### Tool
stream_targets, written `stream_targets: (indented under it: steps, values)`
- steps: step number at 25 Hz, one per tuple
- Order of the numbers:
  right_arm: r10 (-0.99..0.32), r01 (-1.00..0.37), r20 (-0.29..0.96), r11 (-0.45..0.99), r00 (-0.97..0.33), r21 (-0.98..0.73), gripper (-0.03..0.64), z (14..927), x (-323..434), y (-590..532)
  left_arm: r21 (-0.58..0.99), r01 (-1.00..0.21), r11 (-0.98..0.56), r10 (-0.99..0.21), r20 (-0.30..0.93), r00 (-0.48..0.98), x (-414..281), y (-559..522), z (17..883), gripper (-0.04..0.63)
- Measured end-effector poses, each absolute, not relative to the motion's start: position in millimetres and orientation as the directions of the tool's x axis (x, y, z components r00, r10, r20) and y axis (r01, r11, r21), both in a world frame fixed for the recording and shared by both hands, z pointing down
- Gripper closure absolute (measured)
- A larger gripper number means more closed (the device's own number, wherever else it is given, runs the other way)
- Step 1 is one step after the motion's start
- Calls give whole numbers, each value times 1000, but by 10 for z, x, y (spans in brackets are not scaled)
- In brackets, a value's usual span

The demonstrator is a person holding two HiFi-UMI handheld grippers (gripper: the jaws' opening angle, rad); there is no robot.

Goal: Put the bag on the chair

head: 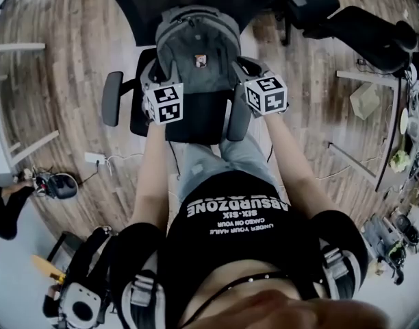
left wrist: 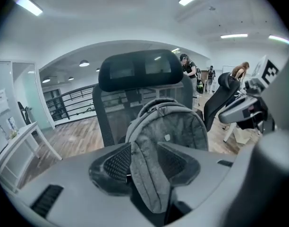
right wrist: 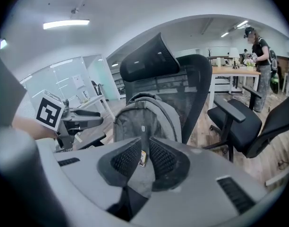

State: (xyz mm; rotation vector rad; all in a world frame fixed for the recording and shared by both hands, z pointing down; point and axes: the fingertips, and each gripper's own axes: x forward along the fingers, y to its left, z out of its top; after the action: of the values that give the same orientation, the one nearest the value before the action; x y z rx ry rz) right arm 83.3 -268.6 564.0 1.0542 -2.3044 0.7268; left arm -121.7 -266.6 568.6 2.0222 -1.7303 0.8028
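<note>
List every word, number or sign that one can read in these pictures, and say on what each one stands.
"ABSURDZONE": on the black T-shirt, upside down in the head view.
"SIX-SIX": on the same T-shirt, just below it in the picture.
Two smaller lines on the T-shirt: too small to read with certainty.
Badge on the bag: too small to read.
Marker cubes: black-and-white square codes, no letters.

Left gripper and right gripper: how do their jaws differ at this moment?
The left gripper has its jaws wide apart; the right gripper has its jaws nearly together. A broad strap lies between the left gripper's jaws, apparently not squeezed, while the right gripper pinches a thin strap, with a small tag showing in the gap. Both point at the gray bag leaning on the chair.
</note>
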Motion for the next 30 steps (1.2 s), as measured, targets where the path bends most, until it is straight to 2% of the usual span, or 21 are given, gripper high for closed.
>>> stream_targets:
  steps: [3,6,9,15,23,30]
  values:
    - [-529,-783,615,568,-584,-254,589,5449,797,-2544,-56,-977,-206,-782,609,130,-1110,-2474,5471,416]
    - [-536,-764,574,580,-619,-281,600,5229,730,-2388,-44,-977,-208,-800,582,144,-1072,-2293,5264,429]
    - [-554,-749,525,592,-646,-298,600,4992,668,-2252,-54,-980,-194,-837,530,136,-1094,-2145,5007,521]
    - [-573,-731,485,638,-660,-242,600,4697,592,-1963,-40,-972,-232,-879,437,192,-1078,-1857,4577,577]
    - [-581,-719,479,674,-657,-168,601,4492,592,-1592,-4,-966,-259,-867,440,231,-900,-1578,4473,578]
    - [-574,-708,472,686,-669,-169,601,4441,536,-1338,43,-952,-304,-845,450,290,-738,-1446,4415,578]
